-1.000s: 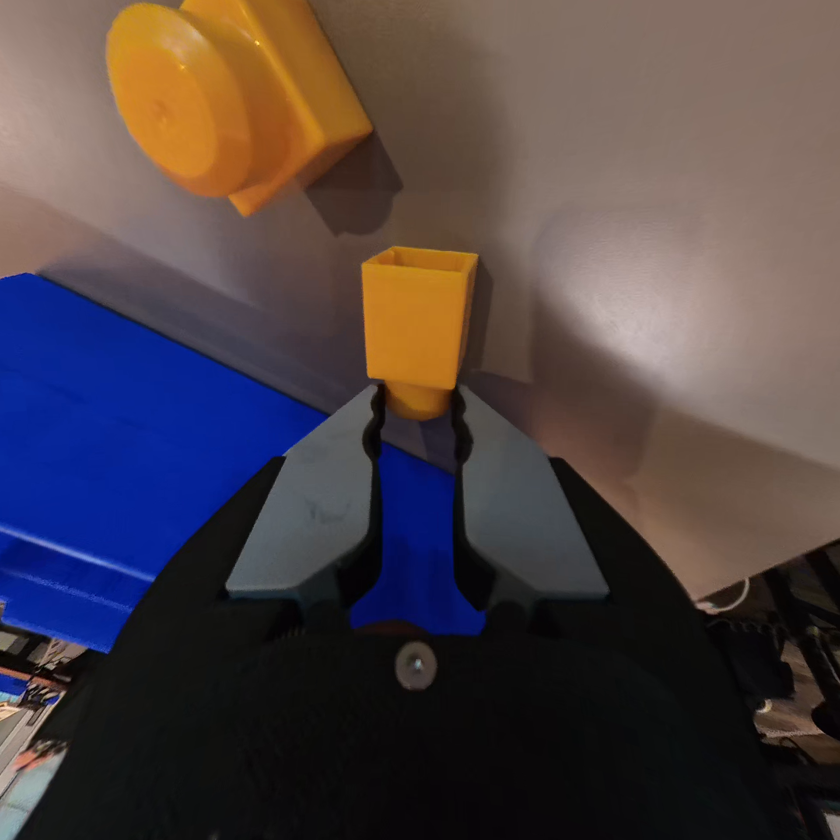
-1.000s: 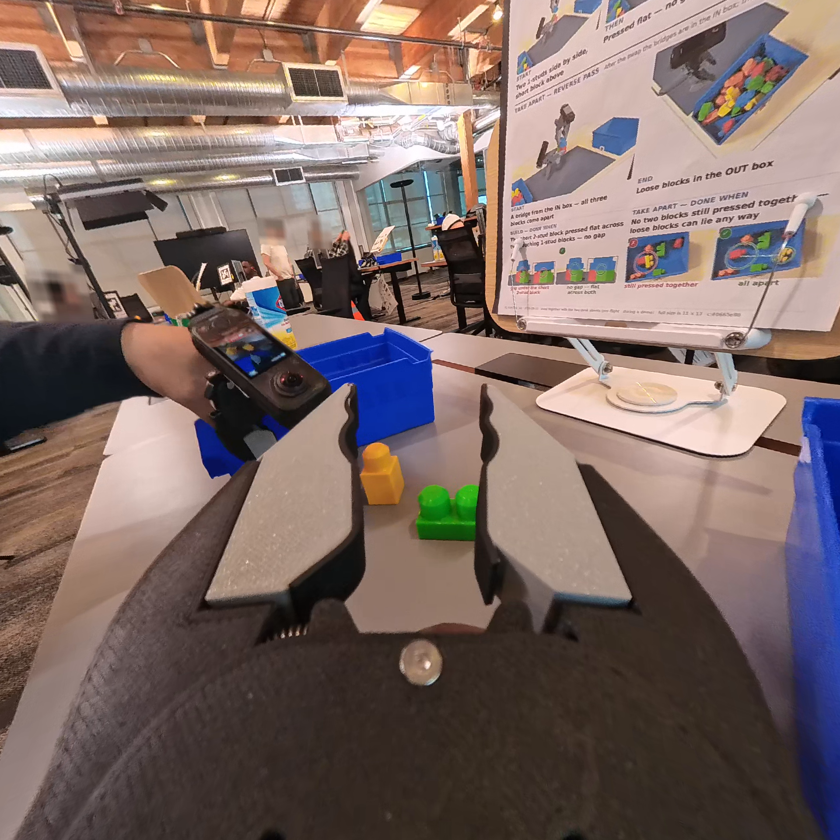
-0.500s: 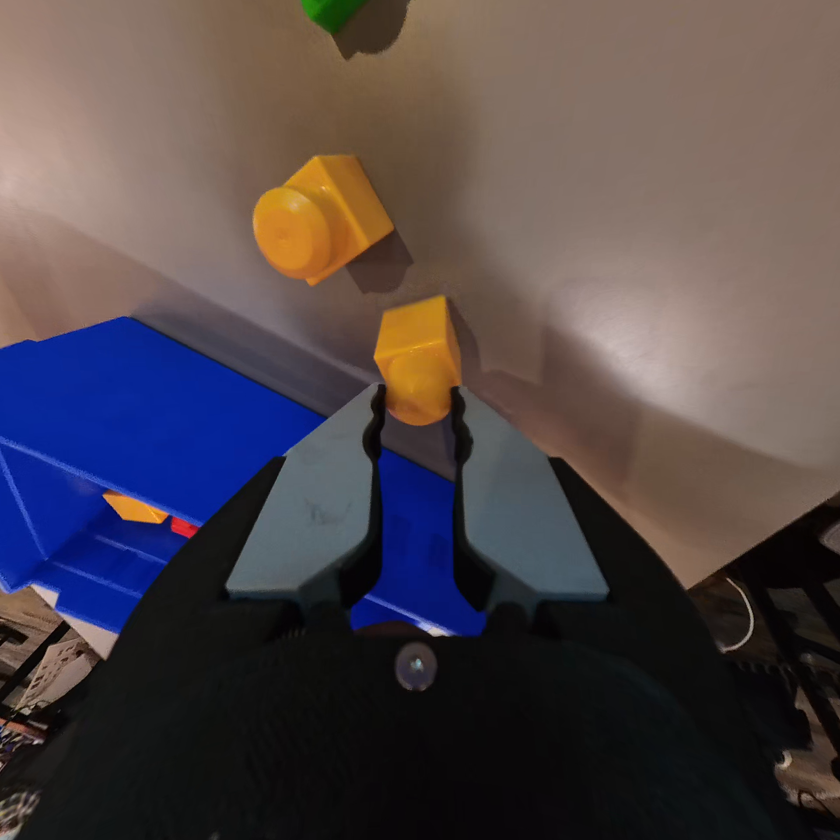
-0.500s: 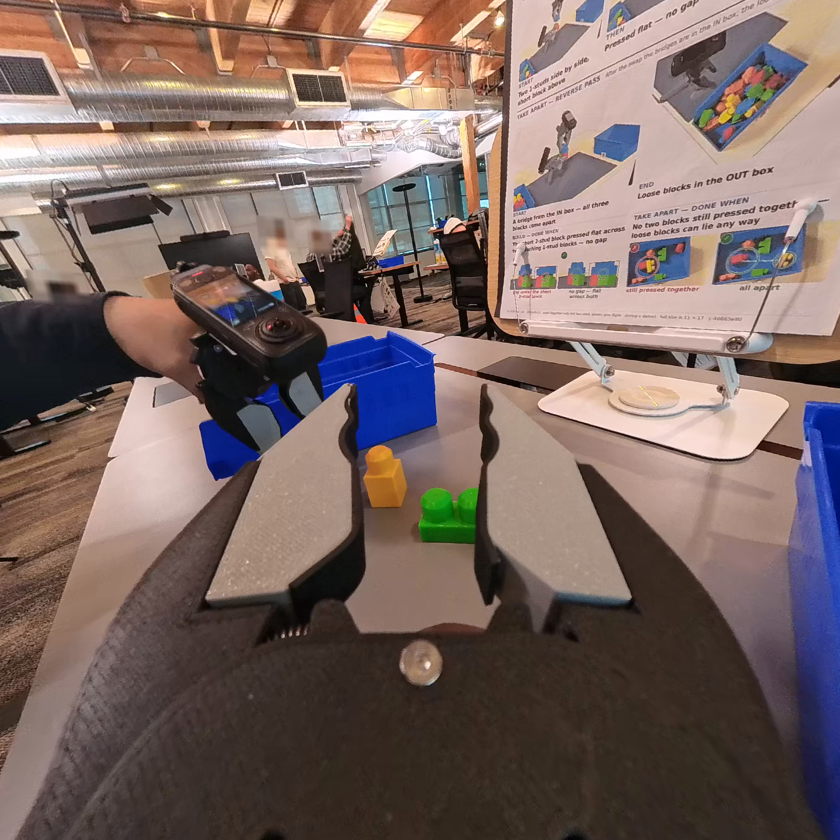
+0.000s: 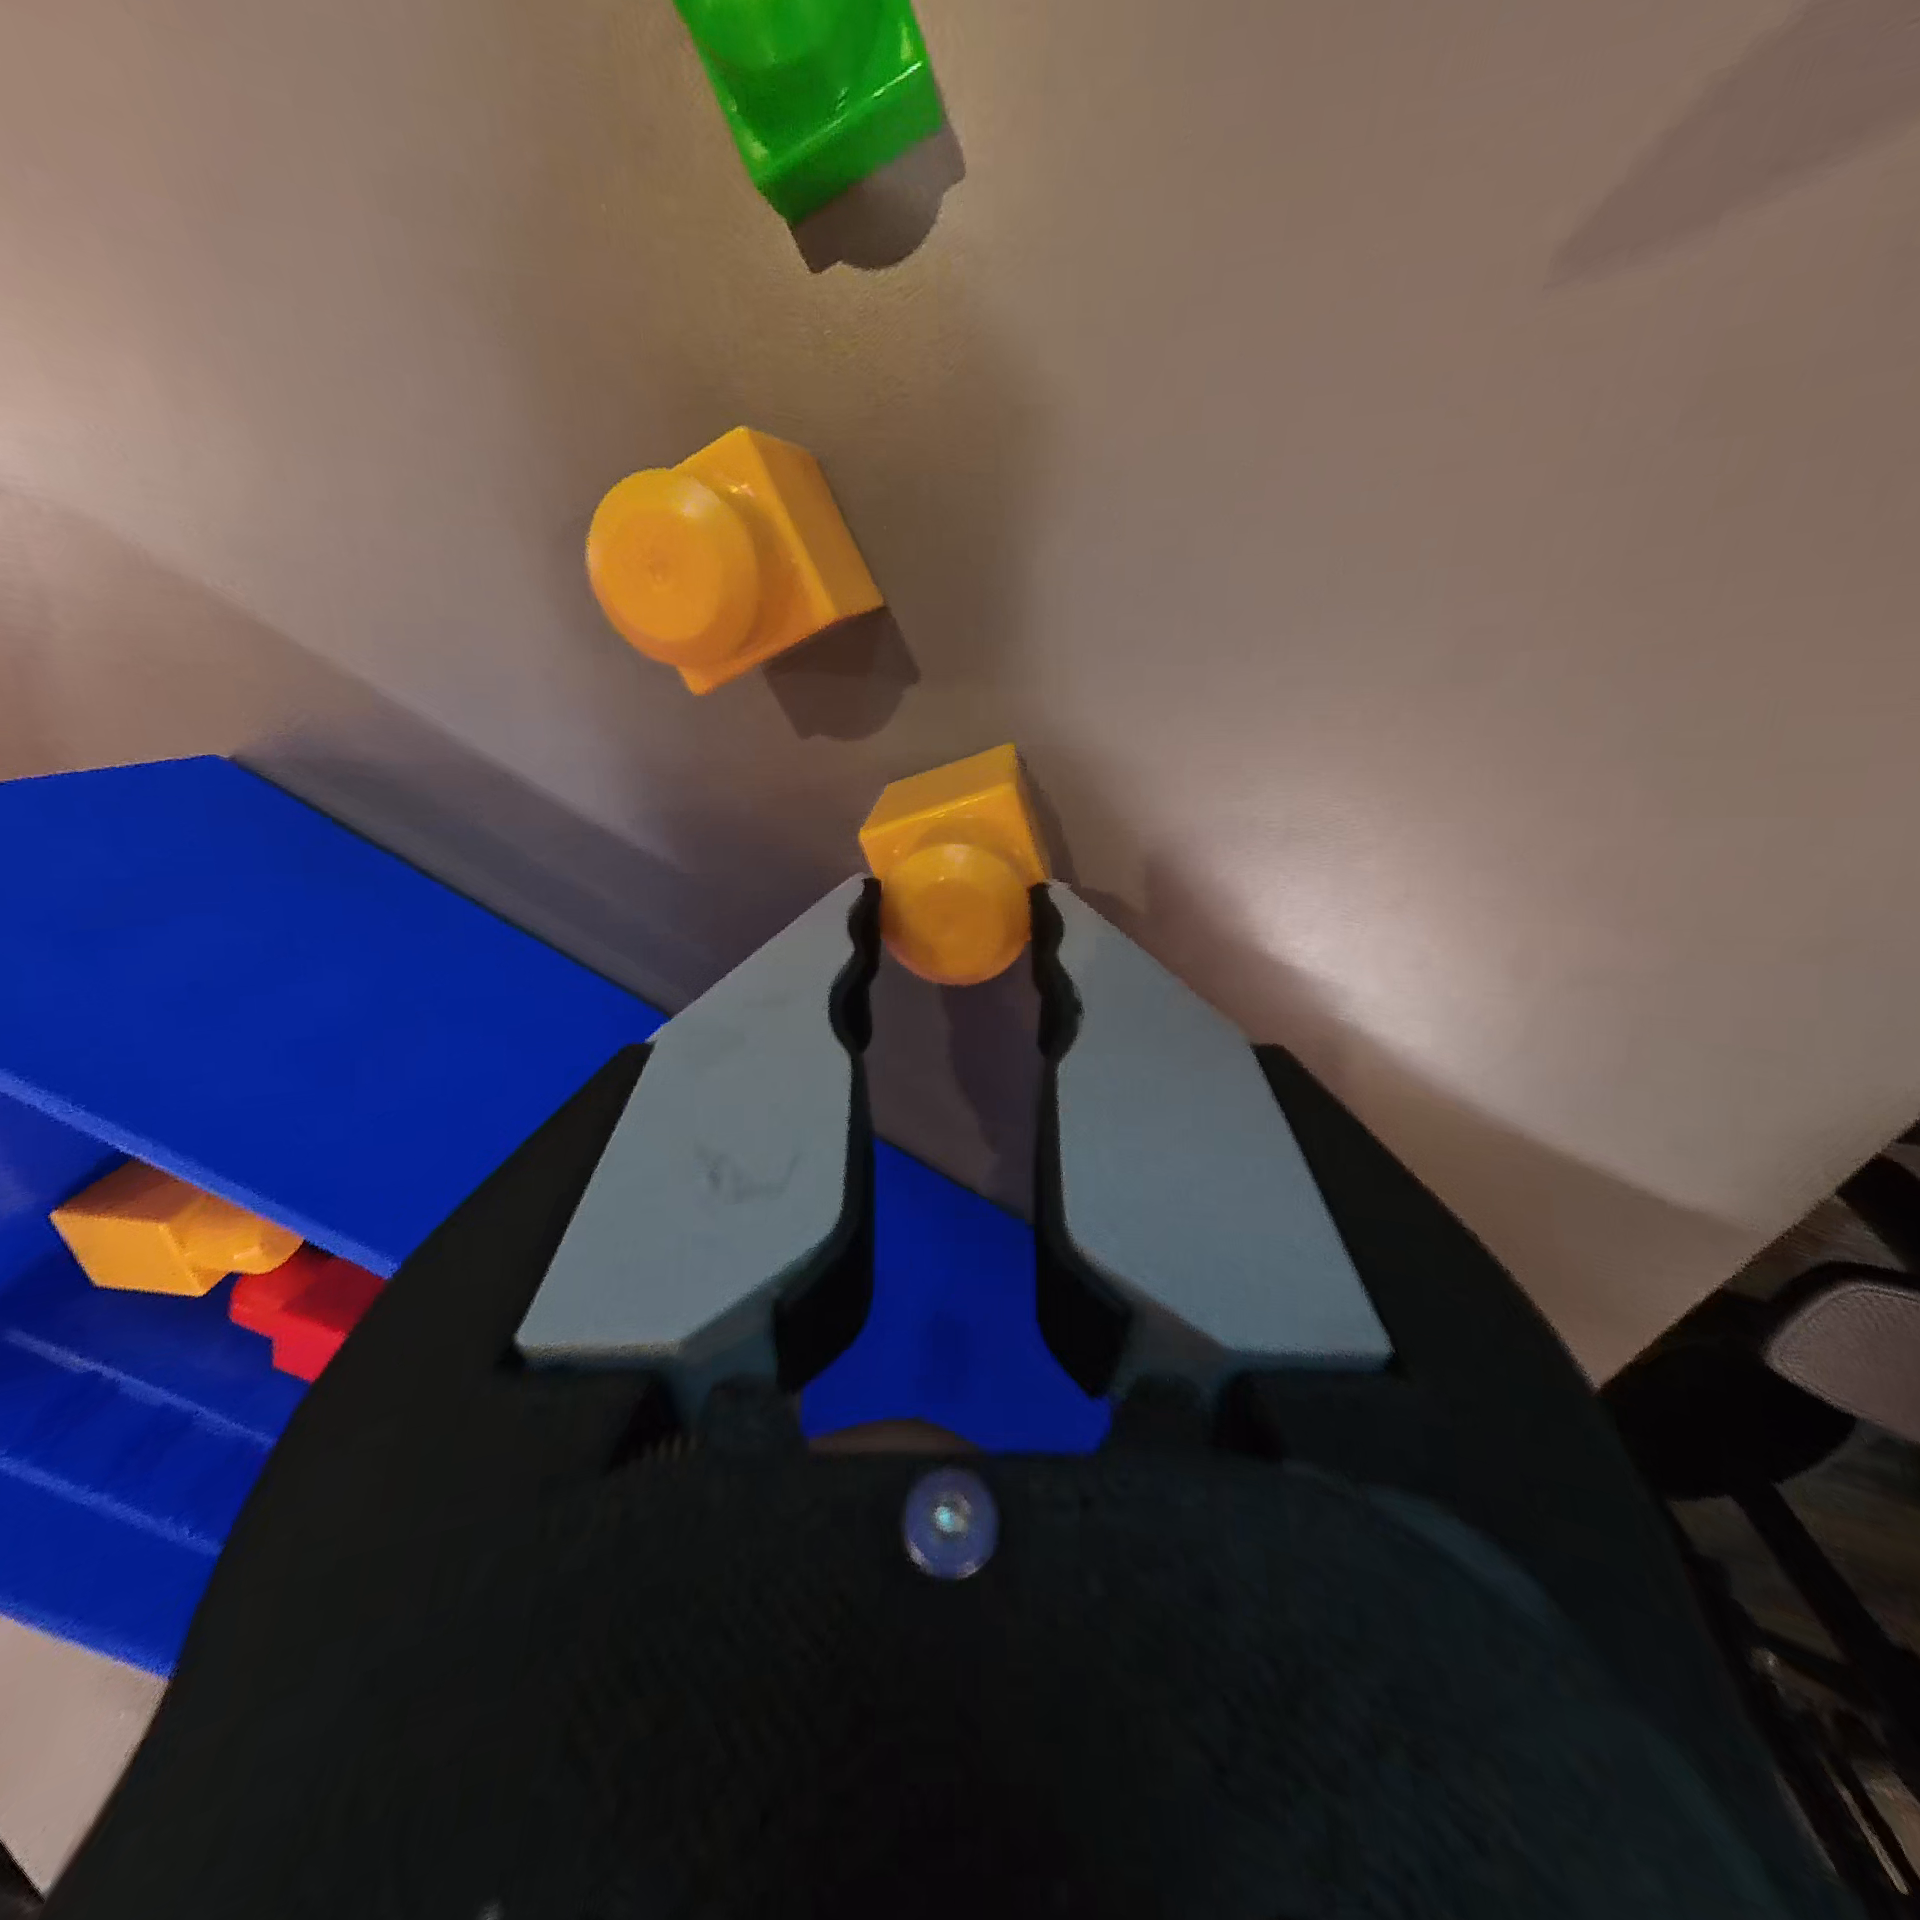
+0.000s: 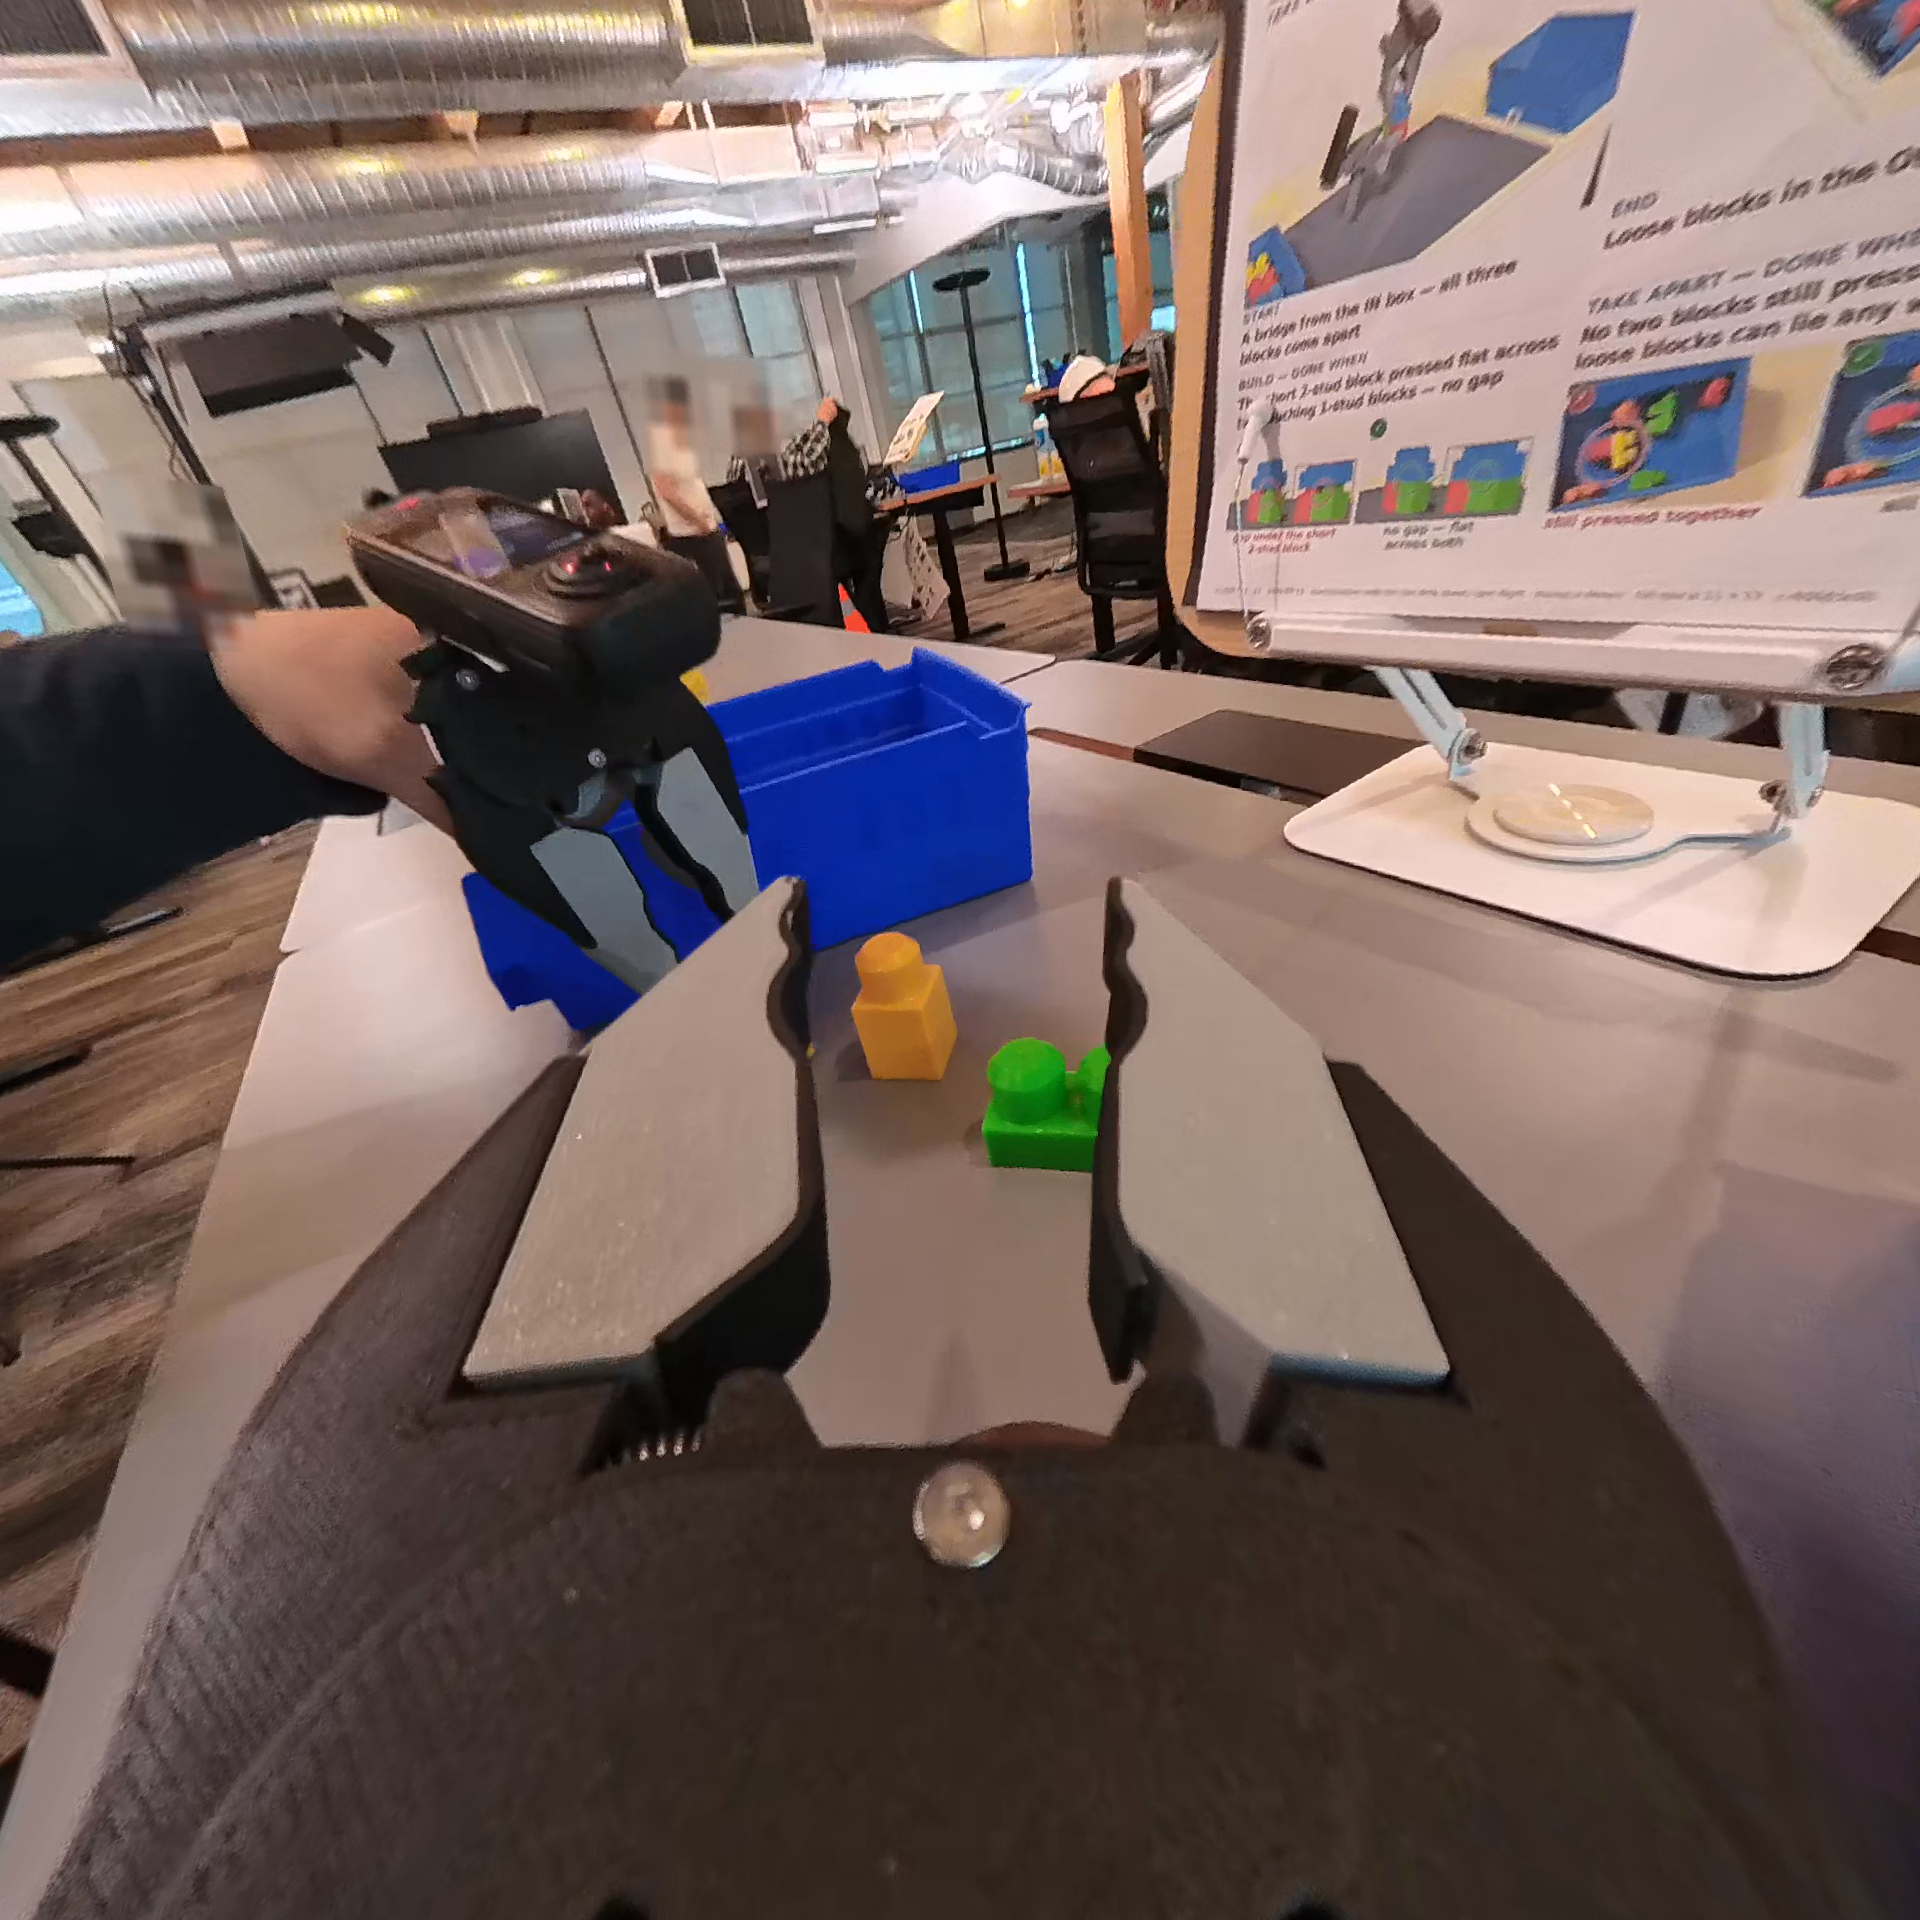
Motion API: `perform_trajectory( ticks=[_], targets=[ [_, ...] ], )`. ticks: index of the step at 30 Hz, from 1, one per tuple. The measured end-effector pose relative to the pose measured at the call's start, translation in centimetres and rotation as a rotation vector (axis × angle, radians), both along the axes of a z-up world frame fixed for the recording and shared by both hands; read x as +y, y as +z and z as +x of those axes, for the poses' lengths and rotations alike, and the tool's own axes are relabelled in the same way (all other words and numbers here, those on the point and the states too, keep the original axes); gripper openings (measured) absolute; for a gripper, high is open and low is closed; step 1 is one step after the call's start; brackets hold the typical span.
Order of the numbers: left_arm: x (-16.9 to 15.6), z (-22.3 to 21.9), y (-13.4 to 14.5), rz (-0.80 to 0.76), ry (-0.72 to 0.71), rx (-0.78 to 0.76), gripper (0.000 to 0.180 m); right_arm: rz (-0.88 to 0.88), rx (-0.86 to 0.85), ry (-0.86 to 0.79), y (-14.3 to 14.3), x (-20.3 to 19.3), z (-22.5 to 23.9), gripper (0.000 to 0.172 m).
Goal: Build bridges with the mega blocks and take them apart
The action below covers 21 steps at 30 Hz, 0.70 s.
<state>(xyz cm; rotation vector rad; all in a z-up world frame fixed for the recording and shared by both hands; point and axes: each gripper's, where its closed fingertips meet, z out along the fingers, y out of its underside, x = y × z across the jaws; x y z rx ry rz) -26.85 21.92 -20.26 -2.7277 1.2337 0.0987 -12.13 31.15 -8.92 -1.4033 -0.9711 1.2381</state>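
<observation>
Looking along the left gripper point(image 5: 954, 902) in the left wrist view, a small orange block point(image 5: 951, 868) is seen clamped by its stud, a pad point(image 5: 864, 935) pressed on each side of it, above the grey table point(image 5: 1403, 520). A second orange block point(image 5: 727, 561) is stood upright on the table just beyond, and part of a green block point(image 5: 821, 94) is seen further off at the top edge. To the left a blue bin point(image 5: 260, 987) is placed, and inside it another orange piece point(image 5: 166, 1231) and a red piece point(image 5: 301, 1309) are left. No two blocks are seen pressed together here.

In the right wrist view, the right gripper point(image 6: 951, 966) is held wide open over the table point(image 6: 1455, 1091) with nothing between its fingers. Past the tips, the standing orange block point(image 6: 904, 1008) and the two-stud green block point(image 6: 1039, 1107) are seen near each other but apart. The left gripper point(image 6: 675, 940) is shown in front of the bin point(image 6: 883, 800); its tips are hidden behind the near finger, so the carried block cannot be made out here.

It is judged that the building is at an early stage: one post is set, the second is being brought, and the green top is waiting. The pressing together and the whole taking apart are still to be done.
</observation>
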Motion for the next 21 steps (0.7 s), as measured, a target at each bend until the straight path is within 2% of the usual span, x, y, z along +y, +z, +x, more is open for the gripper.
perform_trajectory(
  ticks=[4, 7, 9, 13, 15, 18, 21],
  targets=[
    [-0.3, 1.2, 0.0, 0.009, -0.041, -0.019, 0.027, 0.016, -0.086, 0.032, -1.8, -0.5, -1.0, 0.057],
    [0.1, 1.6, 0.6, 0.071, -0.058, -0.022, 0.028, 0.041, -0.136, 0.045, -2.9, -0.7, -1.6, 0.058],
    [0.0, 2.3, 1.7, 0.121, -0.044, -0.075, 0.039, 0.051, -0.163, 0.064, -3.6, -0.8, -1.8, 0.059],
    [-0.2, 1.8, 4.2, 0.306, 0.086, -0.105, 0.057, 0.03, -0.217, 0.108, -5.3, -0.8, -2.5, 0.06],
    [-1.0, 2.1, 4.5, 0.402, 0.181, -0.142, 0.059, 0.031, -0.254, 0.115, -6.3, -0.4, -2.8, 0.06],
    [-2.1, 4.1, 3.5, 0.514, 0.26, -0.276, 0.059, 0.021, -0.304, 0.164, -7.7, -0.1, -3.6, 0.06],
    [-2.0, 3.8, 2.0, 0.568, 0.327, -0.297, 0.064, 0.011, -0.372, 0.285, -8.7, -0.5, -4.4, 0.065]
  ],
)
